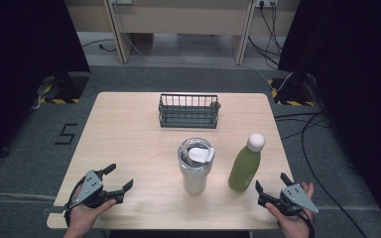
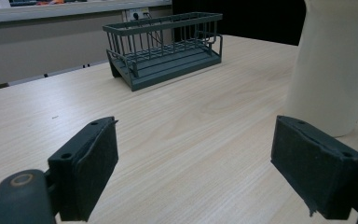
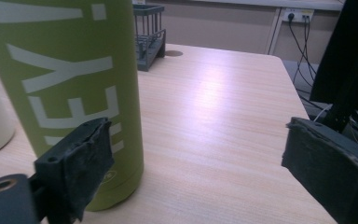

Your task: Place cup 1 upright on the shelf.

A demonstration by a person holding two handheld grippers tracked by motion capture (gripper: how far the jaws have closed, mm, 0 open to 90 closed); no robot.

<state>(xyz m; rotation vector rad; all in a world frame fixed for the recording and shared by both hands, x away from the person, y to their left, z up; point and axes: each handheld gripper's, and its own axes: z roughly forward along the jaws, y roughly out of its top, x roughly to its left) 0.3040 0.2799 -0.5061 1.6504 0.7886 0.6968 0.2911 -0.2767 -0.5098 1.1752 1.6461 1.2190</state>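
While both grippers rest low at the near edge of the table (image 1: 129, 124), nothing is yet held; the work appears to be at the approach stage. Right gripper (image 1: 270, 191): jaws spread wide and empty, set just beside the green bottle (image 1: 245, 168), which stands upright at the near right of the table with its white cap on; in the right gripper view the bottle (image 3: 74, 84) sits ahead of the left-hand jaw, not between the pads. Left gripper (image 1: 118, 178): jaws likewise released, apart from the cream tumbler (image 1: 195, 168) standing mid-table beside the bottle. Wire rack (image 1: 189, 110): empty, at the far side. Judgement: the next move calls for shifting the right gripper sideways until the bottle stands between the pads, then closing squarely on its body; a glancing contact could tip it.
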